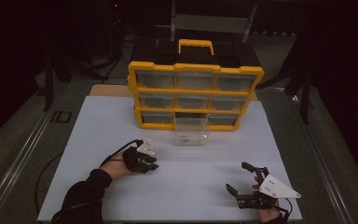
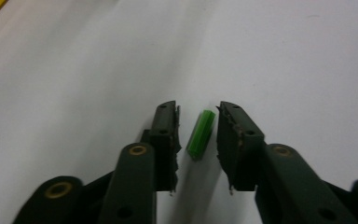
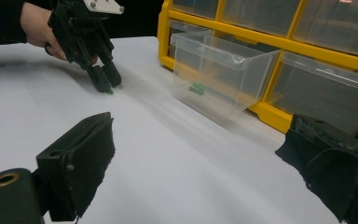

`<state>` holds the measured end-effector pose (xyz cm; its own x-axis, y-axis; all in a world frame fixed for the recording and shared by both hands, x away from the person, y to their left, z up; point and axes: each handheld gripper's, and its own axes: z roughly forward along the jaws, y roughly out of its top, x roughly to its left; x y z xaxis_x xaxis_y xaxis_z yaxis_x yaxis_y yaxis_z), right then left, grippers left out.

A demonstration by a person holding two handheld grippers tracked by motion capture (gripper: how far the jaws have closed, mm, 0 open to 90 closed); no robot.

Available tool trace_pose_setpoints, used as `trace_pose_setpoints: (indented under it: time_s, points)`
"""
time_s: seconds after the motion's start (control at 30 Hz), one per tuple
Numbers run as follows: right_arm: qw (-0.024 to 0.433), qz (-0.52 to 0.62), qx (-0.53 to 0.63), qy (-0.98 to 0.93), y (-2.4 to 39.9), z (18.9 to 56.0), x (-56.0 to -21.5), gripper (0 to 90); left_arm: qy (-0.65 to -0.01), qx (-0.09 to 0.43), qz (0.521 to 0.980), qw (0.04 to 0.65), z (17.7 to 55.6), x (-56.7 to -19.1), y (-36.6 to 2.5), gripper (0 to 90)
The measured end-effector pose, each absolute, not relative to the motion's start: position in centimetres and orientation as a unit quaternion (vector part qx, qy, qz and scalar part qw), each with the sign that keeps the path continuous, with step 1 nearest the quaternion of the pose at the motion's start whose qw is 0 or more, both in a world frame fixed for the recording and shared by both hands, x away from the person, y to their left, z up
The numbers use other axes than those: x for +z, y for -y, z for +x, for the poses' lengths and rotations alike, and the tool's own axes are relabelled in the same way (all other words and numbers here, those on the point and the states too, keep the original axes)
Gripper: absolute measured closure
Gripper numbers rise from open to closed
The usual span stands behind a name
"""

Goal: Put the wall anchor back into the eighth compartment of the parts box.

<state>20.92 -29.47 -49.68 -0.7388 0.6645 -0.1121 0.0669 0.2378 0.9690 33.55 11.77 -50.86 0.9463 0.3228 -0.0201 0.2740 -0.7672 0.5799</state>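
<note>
A small green plastic plug (image 2: 200,134) lies on the white tabletop (image 1: 191,177) between the jaws of my left gripper (image 2: 198,107). Those jaws stand close on either side of it; a sliver of table shows beside the left pad, so the pads are not pressing on it. From above, the left gripper (image 1: 151,163) is low over the table at left centre. The right gripper view shows it tipped down (image 3: 105,79) onto the plug (image 3: 108,91). My right gripper (image 1: 237,176) rests near the front right, open wide (image 3: 200,128) and holding nothing.
A clear plastic drawer (image 1: 191,135) stands pulled out on the table in front of the yellow organiser (image 1: 196,93); a few green plugs (image 3: 196,88) lie inside it. The organiser's other drawers are shut. The board's front edge runs close under both hands.
</note>
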Motion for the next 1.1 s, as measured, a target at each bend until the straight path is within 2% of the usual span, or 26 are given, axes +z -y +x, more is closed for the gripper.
trace_pose_setpoints:
  time_s: [0.23,0.57,1.1]
  points:
    - [0.265,0.247,0.566,-0.741,29.5,20.9,-49.7,8.1,-0.149,0.031,0.945,0.291,33.4,-50.7,-11.3,82.5]
    - [0.266,0.246,0.565,-0.741,29.4,20.9,-49.7,8.1,-0.145,0.023,0.947,0.286,33.9,-50.1,-11.3,83.6]
    - [0.269,0.246,0.568,-0.738,29.5,20.8,-49.5,8.1,-0.131,0.047,0.935,0.326,35.4,-43.6,-11.7,83.6]
